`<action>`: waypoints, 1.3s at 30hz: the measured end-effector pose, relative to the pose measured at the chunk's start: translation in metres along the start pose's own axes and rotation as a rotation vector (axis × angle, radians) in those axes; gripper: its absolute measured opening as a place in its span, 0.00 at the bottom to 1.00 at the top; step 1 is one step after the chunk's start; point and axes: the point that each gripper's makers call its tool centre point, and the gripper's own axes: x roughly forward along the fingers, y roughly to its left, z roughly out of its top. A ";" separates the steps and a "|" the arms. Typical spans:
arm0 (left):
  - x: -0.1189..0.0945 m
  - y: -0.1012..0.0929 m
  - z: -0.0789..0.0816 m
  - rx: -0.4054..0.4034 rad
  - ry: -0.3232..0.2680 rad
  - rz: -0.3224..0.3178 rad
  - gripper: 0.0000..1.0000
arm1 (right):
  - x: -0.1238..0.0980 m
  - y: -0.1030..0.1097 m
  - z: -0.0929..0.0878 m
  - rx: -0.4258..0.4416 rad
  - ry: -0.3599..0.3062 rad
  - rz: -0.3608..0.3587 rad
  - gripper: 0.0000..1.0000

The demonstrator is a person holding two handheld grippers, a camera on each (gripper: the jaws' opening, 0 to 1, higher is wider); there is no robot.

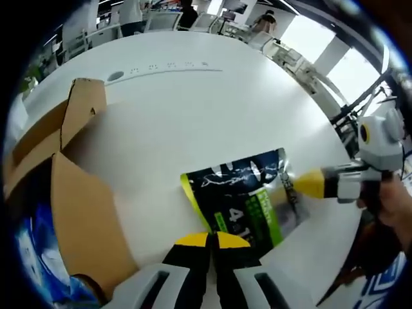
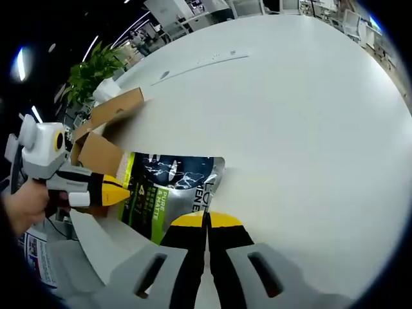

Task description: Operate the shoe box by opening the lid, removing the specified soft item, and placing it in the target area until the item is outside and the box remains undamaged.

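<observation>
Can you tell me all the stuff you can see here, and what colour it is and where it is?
pouch: one, black and green with silvery edges, lying flat on the table between the two hand-held grippers
cardboard box: one, brown, flaps open, at the table's edge beside the pouch
table: one, white, round, under everything
potted plant: one, green, beyond the table behind the box
desks and chairs: several, pale, in the room behind the table
left hand-held gripper: one, black with yellow tips, jaws together at one edge of the pouch
right hand-held gripper: one, black with yellow tips, jaws together at the opposite edge of the pouch
</observation>
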 end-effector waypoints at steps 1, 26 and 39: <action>0.001 0.000 0.000 0.008 0.001 0.003 0.02 | 0.000 -0.001 0.000 0.001 0.000 -0.001 0.00; -0.008 -0.003 0.007 0.059 -0.047 0.000 0.22 | -0.003 0.000 0.000 -0.042 -0.028 -0.004 0.17; -0.035 -0.017 0.016 0.105 -0.113 -0.075 0.33 | -0.021 0.013 0.003 -0.085 -0.061 -0.012 0.34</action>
